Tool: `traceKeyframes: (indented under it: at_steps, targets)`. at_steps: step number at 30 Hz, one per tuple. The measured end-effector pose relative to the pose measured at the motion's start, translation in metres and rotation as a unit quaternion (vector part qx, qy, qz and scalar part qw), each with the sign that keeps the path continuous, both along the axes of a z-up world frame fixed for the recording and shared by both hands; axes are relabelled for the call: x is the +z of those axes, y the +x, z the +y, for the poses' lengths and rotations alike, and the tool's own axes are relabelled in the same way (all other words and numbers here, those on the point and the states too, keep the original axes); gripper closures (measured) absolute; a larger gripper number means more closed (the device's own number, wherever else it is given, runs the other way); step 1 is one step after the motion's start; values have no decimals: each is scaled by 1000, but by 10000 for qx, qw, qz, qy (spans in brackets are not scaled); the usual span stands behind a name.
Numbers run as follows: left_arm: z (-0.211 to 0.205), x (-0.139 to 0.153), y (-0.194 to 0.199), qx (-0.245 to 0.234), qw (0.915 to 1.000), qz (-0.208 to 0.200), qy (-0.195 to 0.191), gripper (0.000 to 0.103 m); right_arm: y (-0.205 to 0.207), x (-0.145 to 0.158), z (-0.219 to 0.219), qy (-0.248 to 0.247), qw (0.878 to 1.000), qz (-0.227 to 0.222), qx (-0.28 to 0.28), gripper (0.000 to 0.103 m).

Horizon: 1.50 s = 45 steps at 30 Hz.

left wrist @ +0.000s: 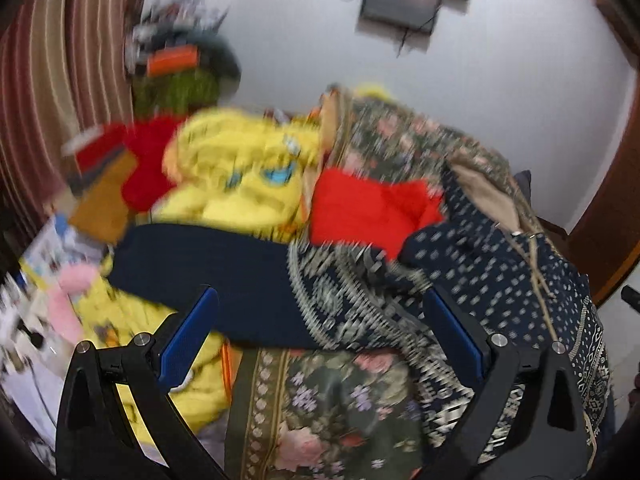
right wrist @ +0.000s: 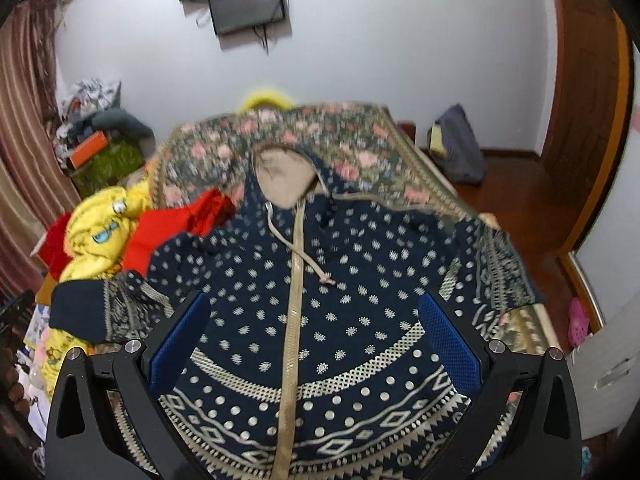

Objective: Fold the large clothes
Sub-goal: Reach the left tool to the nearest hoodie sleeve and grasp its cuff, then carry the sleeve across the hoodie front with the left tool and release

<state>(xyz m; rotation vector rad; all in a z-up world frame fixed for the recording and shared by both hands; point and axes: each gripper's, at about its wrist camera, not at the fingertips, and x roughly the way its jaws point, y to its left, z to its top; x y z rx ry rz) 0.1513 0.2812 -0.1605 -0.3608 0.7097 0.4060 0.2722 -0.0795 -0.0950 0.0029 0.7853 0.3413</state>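
No brand, label or legible writing shows in either view; the only graphic is a blue cartoon-like print on the yellow garment [right wrist: 98, 236], too blurred to read.

A navy dress [right wrist: 320, 304] lies spread front-up on a bed covered by a floral bedspread [right wrist: 352, 140], directly ahead of and beneath the right hand-held gripper [right wrist: 316, 344]. The dress is dark blue, scattered with small pale motifs, banded near the hem with cream lattice, dots and diamond borders. A gold strip runs down its centre from a beige-lined neckline [right wrist: 282, 178] at the far end, and a drawstring [right wrist: 298, 248] trails across the chest — its knotted tip resting just right of the strip. One plain dark sleeve [right wrist: 80, 312] with a patterned band extends to the left of the gripper; the other sleeve [right wrist: 496, 264] reaches toward the bed's right edge.

The right hand-held gripper hovers with its blue-padded fingers [right wrist: 180, 344] spread wide, grasping nothing. The left hand-held gripper [left wrist: 320, 336] is likewise released, fingers [left wrist: 188, 340] wide apart, with the dark sleeve [left wrist: 200, 276] lying across the space just beyond them; that view is smeared by motion.

Beyond the sleeve sits a heap of clothes — the yellow garment [left wrist: 240, 176] and a red cloth [left wrist: 368, 208]. A dark screen [right wrist: 248, 4] hangs on the white wall ahead, and striped curtains [right wrist: 24, 132] fall at far left.
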Motion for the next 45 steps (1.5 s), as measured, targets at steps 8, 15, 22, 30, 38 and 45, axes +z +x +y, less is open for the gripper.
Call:
traceKeyframes:
  at_steps: [8,15,22,30,38,45]
  targets:
    - [81,-78,-4,442,9863,615,-1466,8,35,-36,22,-470,9974,541,94,0]
    - [141,-117,-9,963,9604,551,-2554,19,38,-50,40,-908,9938,565,293,0]
    - [172,-132,-9,1517,9476,423,-2780,56,36,-56,52,-1095,9912,594,447,0]
    - [153,-93,0,1523,9766,733,-1333,89,29,-60,61,-1262,9879,660,616,0]
    - [119,-21,9,1158,9919,522,-21,100,19,-48,57,-1225,9885,540,706,0]
    - [68,52,33,577,9972,-90,464,102,12,-34,46,-1120,9905,391,700,0]
